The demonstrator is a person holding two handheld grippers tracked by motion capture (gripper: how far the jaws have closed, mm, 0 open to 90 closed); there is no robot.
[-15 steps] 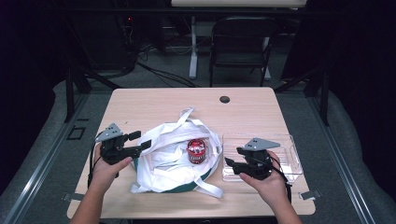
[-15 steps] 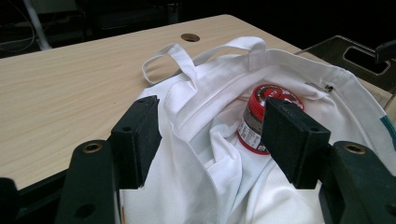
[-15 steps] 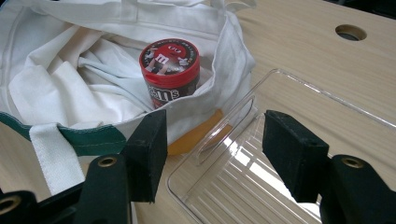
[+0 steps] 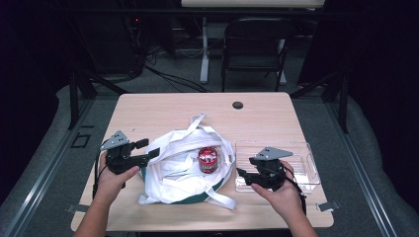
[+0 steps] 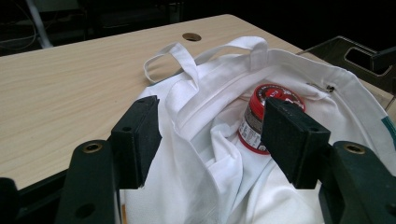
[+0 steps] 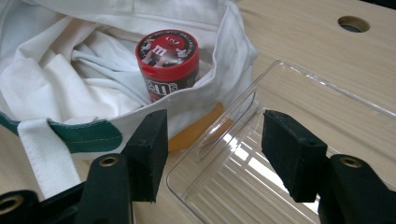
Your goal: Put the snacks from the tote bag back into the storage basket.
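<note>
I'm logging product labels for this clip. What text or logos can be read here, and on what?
"m": large white letter on the red lid of the jar inside the white bag.
"m&m's": on the jar's dark side label, partly hidden by the bag's rim.
Small print on the jar label in the left gripper view: too blurred to read.

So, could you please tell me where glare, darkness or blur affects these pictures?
High view: the table is evenly lit, the room behind nearly black, the picture a bit soft. Right gripper view: bright glare streaks on the clear tray; the red-lidded jar in the white bag is sharp. Left gripper view: the near claw pads look slightly soft.
</note>
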